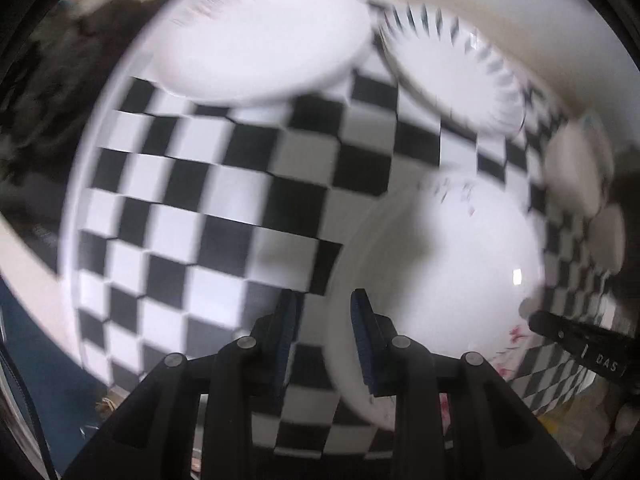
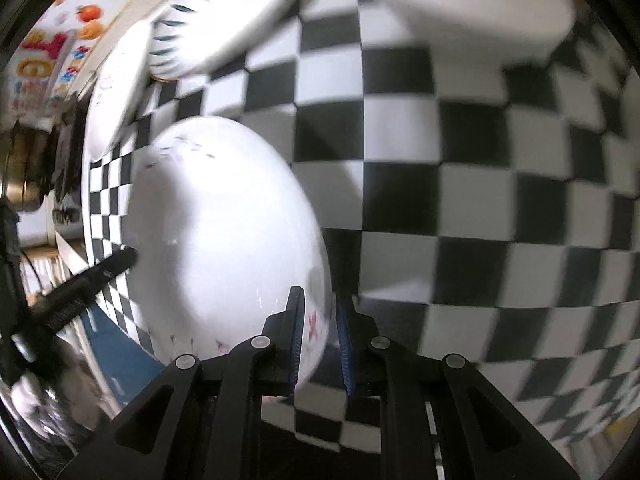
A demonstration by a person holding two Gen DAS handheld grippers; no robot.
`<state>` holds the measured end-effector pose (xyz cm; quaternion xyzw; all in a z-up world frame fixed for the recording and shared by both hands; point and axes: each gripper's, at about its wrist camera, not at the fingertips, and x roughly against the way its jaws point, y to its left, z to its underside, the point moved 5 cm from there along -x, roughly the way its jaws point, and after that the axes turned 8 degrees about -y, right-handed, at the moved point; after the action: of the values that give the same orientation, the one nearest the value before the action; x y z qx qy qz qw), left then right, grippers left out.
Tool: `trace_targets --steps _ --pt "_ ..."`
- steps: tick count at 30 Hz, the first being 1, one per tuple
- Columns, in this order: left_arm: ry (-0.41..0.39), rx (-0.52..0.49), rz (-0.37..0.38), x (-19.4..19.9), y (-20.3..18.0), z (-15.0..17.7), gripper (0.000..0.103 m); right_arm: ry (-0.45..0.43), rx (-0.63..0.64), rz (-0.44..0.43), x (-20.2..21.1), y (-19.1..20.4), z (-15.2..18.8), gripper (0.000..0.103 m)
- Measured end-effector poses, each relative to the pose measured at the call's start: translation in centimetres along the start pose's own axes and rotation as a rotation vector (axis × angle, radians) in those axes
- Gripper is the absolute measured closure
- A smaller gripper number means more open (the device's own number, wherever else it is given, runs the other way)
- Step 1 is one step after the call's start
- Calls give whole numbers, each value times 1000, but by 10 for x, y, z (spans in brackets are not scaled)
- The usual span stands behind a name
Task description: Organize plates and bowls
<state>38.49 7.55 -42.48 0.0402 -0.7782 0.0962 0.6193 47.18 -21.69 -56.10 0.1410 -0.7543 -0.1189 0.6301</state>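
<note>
A white bowl with small pink flower marks (image 1: pixel 440 272) (image 2: pixel 224 232) sits over the black-and-white checkered cloth (image 1: pixel 240 200) (image 2: pixel 480 200). My left gripper (image 1: pixel 324 332) points straight down and is shut on the bowl's left rim, one finger inside and one outside. It also shows as a dark finger at the bowl's far edge in the right wrist view, left gripper (image 2: pixel 120 260). My right gripper (image 2: pixel 320 336) is shut on the opposite rim, seen in the left wrist view as right gripper (image 1: pixel 560 332). Both views are blurred.
A plain white dish (image 1: pixel 260 40) (image 2: pixel 468 8) and a dish with a dark-ticked rim (image 1: pixel 452 68) (image 2: pixel 224 12) lie at the far side of the cloth. Small white pieces (image 1: pixel 576 168) sit near its right edge. A brass pot (image 2: pixel 20 176) stands off the table.
</note>
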Motion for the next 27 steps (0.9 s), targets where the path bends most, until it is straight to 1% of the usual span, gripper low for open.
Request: trace_targets --steps 3,5,7,8,9,10,11,12,14,15,20,21,22,24,27 --pt "-100 50 -5 51 10 -10 76 -53 32 -36 42 13 -3 84" --pt "-159 86 12 77 14 -22 76 -101 72 -63 71 29 -12 78" --pt "-217 118 27 100 21 -38 70 -159 122 -98 101 51 -26 60" --pt "-242 124 43 108 24 -46 68 -179 142 -112 111 61 -33 55" --pt "-263 129 45 112 28 -55 66 -205 175 -135 121 76 -44 45" --pt "-282 135 31 114 35 -67 64 -225 194 -150 127 86 -52 42" --pt "-288 142 31 112 37 -72 62 -254 216 -163 131 96 -61 41" --pt "-288 159 36 109 45 -81 61 -287 245 -155 132 109 -76 40" --pt "-260 206 51 92 65 -98 61 -303 286 -120 125 128 -99 39" --pt "-245 229 60 85 73 -103 61 -294 303 -102 116 139 -112 39" --pt "-133 340 99 23 122 -124 61 -171 335 -103 54 192 -175 39" --pt "-118 358 95 14 128 -124 61 -152 339 -94 43 200 -185 39" --pt "-101 382 107 0 137 -128 61 -139 341 -93 29 208 -196 39" --pt "-75 414 132 -19 146 -134 61 -105 361 -82 3 223 -219 39" --pt "-45 435 163 -44 150 -144 61 -49 366 -58 -35 235 -248 39"
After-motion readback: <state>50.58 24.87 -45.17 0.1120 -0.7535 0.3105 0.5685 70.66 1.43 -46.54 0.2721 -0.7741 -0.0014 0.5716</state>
